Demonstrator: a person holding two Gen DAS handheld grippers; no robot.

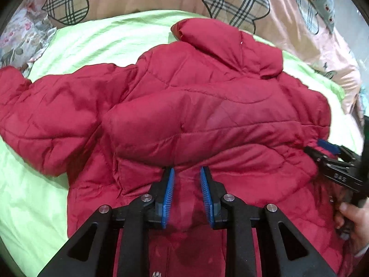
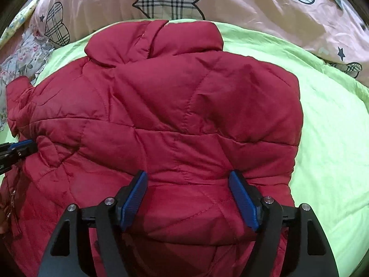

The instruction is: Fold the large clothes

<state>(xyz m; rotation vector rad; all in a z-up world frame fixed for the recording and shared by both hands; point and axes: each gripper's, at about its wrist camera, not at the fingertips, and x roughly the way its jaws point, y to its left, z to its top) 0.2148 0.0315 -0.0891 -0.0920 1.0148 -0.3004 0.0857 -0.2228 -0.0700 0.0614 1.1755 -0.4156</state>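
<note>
A red quilted puffer jacket (image 1: 184, 106) lies on a light green sheet (image 1: 92, 39), collar at the far end. One sleeve is folded across the body and the other spreads out to the left. My left gripper (image 1: 186, 173) is open, its blue pads either side of the folded sleeve's edge. In the right wrist view the jacket (image 2: 161, 106) fills the middle. My right gripper (image 2: 188, 177) is wide open, its tips resting against the jacket's lower body. The right gripper also shows at the right edge of the left wrist view (image 1: 322, 150), at the jacket's side.
A pink quilt with plaid hearts (image 2: 253, 7) is bunched along the far side of the bed. Floral fabric (image 1: 20, 37) lies at the far left. Green sheet (image 2: 327, 138) extends to the right of the jacket. A hand (image 1: 352, 217) holds the right gripper.
</note>
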